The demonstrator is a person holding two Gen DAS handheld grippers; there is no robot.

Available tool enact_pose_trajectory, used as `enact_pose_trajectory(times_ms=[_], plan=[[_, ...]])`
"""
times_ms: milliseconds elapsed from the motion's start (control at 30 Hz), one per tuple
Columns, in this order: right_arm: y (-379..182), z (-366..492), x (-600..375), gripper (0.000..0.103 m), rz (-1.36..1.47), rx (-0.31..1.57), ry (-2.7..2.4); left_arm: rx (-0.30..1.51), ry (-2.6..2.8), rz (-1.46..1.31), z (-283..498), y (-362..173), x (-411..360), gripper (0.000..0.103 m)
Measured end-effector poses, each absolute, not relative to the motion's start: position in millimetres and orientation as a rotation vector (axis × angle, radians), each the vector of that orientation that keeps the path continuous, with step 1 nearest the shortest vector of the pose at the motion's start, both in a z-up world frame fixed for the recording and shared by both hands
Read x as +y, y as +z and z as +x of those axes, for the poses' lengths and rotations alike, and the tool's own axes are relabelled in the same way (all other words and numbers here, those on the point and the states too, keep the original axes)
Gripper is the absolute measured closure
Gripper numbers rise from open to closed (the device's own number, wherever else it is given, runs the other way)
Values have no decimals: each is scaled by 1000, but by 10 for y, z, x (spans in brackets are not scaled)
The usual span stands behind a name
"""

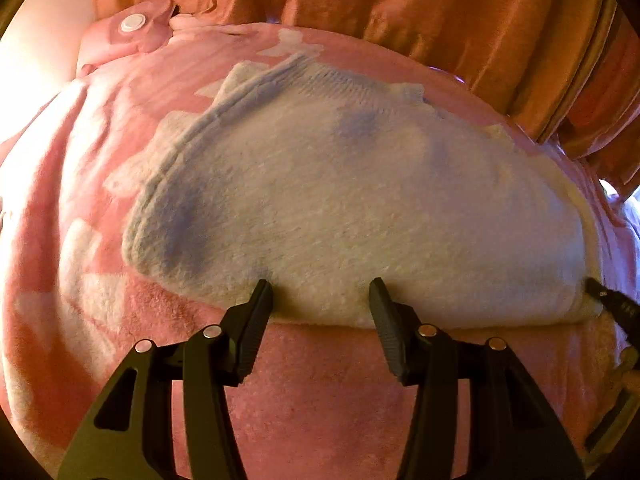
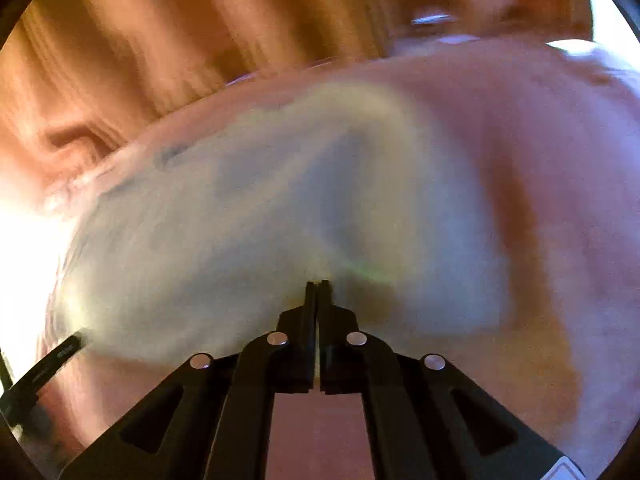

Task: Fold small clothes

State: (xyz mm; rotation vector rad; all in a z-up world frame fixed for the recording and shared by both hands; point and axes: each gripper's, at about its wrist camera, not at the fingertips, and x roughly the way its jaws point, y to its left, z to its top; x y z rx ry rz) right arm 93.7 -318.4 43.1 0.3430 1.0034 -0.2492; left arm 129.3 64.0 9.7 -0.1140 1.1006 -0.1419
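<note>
A white knitted garment [image 1: 340, 208] lies flat on a pink and white blanket [image 1: 320, 380], its ribbed hem toward the upper left. My left gripper [image 1: 322, 288] is open, with its two fingertips resting at the garment's near edge and that edge between them, not pinched. In the blurred right wrist view the garment [image 2: 200, 240] spreads to the left. My right gripper [image 2: 318, 282] is shut at its near edge, a pale sliver of cloth between the pads. Its tip shows at the garment's near right corner in the left wrist view.
An orange curtain [image 1: 440, 8] hangs close behind the blanket's far edge. A pink cloth item with a white snap button [image 1: 134, 24] lies at the far left. The blanket [image 2: 540, 200] extends bare to the right of the garment.
</note>
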Motion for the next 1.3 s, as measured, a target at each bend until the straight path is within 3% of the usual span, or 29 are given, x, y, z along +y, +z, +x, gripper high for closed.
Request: enact_pose_trajectory(times_ms=[100, 167, 200, 233, 500, 533, 600, 633, 667, 700, 833, 933, 1000, 1033, 1233, 1300], plan=[[615, 861, -3390, 89, 409, 951, -279, 1099, -131, -102, 1277, 109, 615, 51], [715, 832, -3448, 64, 424, 920, -264, 1103, -127, -99, 1266, 125, 592, 47], [718, 863, -3479, 45, 418, 914, -261, 1105, -123, -98, 1260, 130, 583, 46], [697, 893, -3493, 37, 407, 912, -278, 1107, -120, -94, 1254, 130, 576, 46], [302, 971, -3341, 32, 421, 1054, -301, 1133, -104, -181, 1226, 146, 757, 39], [292, 979, -3329, 32, 423, 1057, -294, 1133, -95, -230, 1223, 143, 848, 32], [294, 1009, -3331, 34, 429, 1049, -268, 1122, -45, -374, 1203, 121, 1131, 28], [313, 1014, -3339, 55, 435, 1040, -250, 1115, -8, -467, 1190, 97, 1323, 28], [364, 1022, -3354, 89, 442, 1017, -220, 1114, 15, -516, 1187, 77, 1441, 28], [443, 1010, -3372, 92, 457, 988, -191, 1116, 38, -558, 1184, 59, 1548, 28], [938, 926, -3425, 94, 438, 842, -169, 1123, 76, -572, 1212, 34, 1733, 28], [563, 1067, -3428, 93, 351, 1017, -237, 1120, 79, -543, 1253, 16, 1688, 23], [344, 1080, -3442, 88, 378, 1088, -246, 1112, 85, -534, 1272, 11, 1662, 19], [418, 1034, -3438, 84, 394, 1054, -250, 1111, 89, -526, 1284, 11, 1647, 17], [1076, 919, -3174, 82, 347, 843, -281, 1093, 125, -529, 1305, 19, 1683, 17], [1147, 1054, -3016, 82, 349, 851, -170, 1080, 157, -544, 1297, 23, 1707, 17]])
